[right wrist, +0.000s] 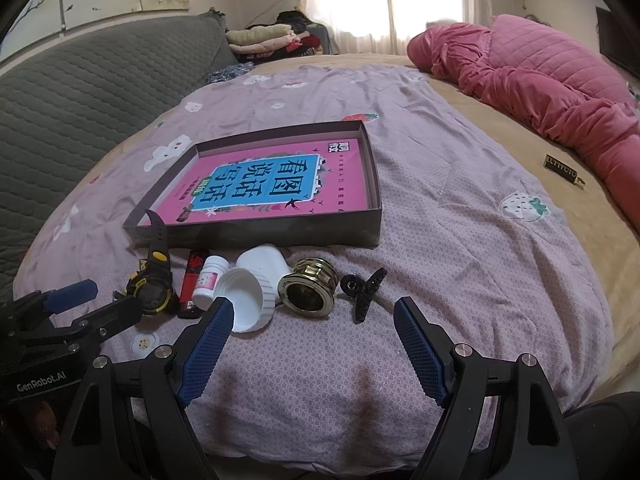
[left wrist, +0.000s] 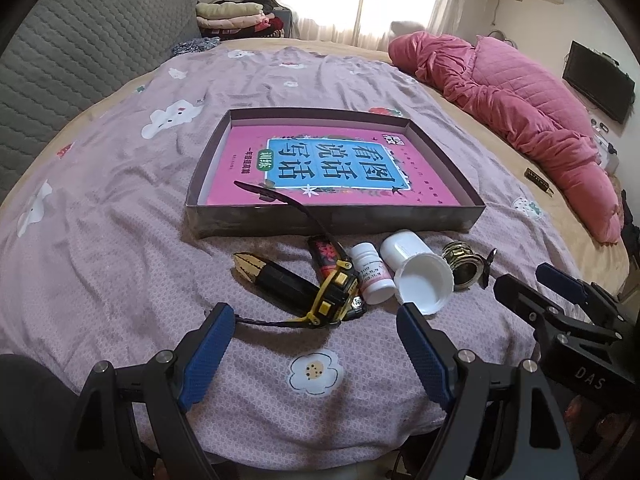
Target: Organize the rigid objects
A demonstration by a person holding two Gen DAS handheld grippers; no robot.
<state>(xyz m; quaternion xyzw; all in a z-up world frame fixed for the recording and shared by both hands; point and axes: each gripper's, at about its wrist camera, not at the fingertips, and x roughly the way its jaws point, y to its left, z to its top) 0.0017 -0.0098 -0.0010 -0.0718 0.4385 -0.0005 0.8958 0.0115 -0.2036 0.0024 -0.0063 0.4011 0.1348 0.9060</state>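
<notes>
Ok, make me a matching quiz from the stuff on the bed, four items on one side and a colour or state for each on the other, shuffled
Things:
1. big white bottle
2. hair claw clip
3. book
4. watch

Descriptions:
A. black, lying rightmost in the row
B. pink cover, flat inside the box
C. on its side, open mouth facing the grippers
D. black and yellow, strap curling upward

Pairs: 1-C, 2-A, 3-B, 4-D
</notes>
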